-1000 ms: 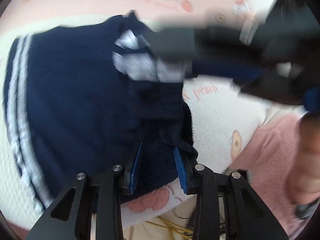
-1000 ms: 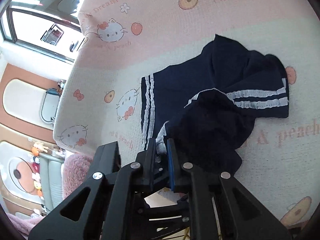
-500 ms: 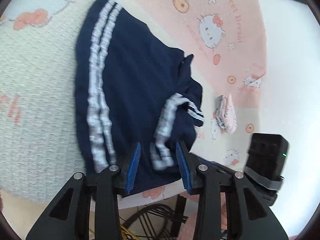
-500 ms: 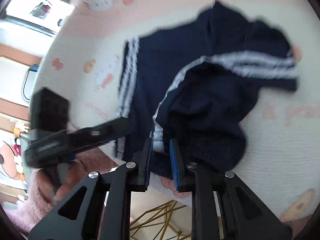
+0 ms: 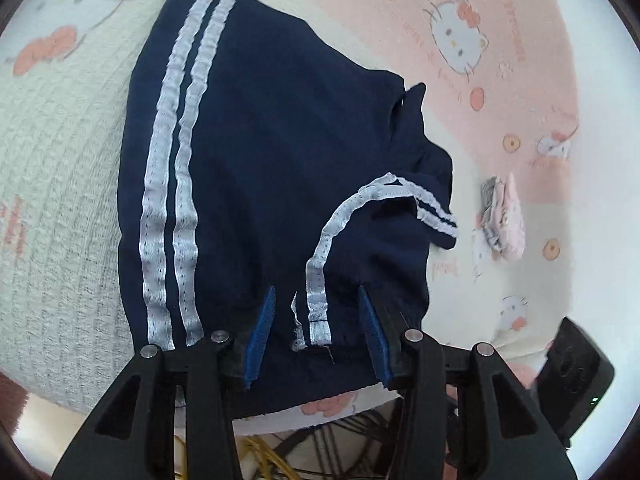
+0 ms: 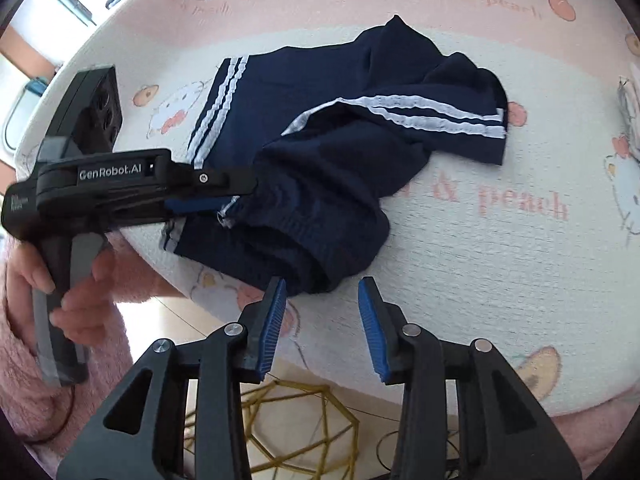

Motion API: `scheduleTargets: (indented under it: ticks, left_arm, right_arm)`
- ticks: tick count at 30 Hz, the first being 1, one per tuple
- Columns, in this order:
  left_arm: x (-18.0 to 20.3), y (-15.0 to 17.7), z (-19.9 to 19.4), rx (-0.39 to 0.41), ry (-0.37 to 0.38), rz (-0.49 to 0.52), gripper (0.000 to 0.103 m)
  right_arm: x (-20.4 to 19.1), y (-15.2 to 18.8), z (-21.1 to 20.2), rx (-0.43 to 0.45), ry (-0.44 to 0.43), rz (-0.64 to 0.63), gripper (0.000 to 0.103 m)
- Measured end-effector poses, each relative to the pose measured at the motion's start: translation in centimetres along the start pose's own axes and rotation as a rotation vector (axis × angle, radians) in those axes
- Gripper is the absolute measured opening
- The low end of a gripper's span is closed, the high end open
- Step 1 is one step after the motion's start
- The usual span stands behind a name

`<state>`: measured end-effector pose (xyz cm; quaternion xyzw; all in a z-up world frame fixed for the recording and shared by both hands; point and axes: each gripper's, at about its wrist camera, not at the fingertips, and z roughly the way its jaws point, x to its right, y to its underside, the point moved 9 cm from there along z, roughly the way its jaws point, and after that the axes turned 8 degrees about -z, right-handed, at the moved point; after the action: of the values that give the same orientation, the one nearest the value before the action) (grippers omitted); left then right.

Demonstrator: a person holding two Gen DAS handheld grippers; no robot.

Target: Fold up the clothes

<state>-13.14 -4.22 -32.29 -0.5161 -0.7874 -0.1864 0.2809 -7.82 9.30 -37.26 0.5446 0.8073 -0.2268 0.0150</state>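
- My left gripper sits low in the left wrist view, its jaws apart and just opened further, with the waist edge of the navy shorts between the blue pads — not pinched.
- My right gripper has just opened too; its jaws stand apart with only the cat-print blanket between them, the shorts' waistband just above.
- The shorts lie rumpled mid-frame — white side stripes up.

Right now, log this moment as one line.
garment: navy shorts on table | left claw: open over waistband | right claw: open, released
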Motion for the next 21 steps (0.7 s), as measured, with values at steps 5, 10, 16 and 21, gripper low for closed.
scheduleTargets:
  ticks: [5,10,16,21]
  left_arm:
    - [0.5,0.6,0.6,-0.01,0.013,0.059,0.045]
    - [1.2,0.7,1.0,0.018,-0.052,0.14,0.021]
    - [1.4,1.2,1.8,-0.043,-0.039,0.13,0.022]
    - [1.8,1.1,1.7,-0.02,-0.045,0.169,0.014]
  right_arm:
    - [-0.5,0.1,1.2,-0.023,0.023,-0.016,0.039]
    - [1.6,0.8,1.1,-0.068,0.191,-0.079,0.037]
    - [2.7,0.7,0.1,-0.019,0.123,0.008,0.036]
    - [1.2,-0.2,1.2,-0.017,0.104,-0.027,0.036]
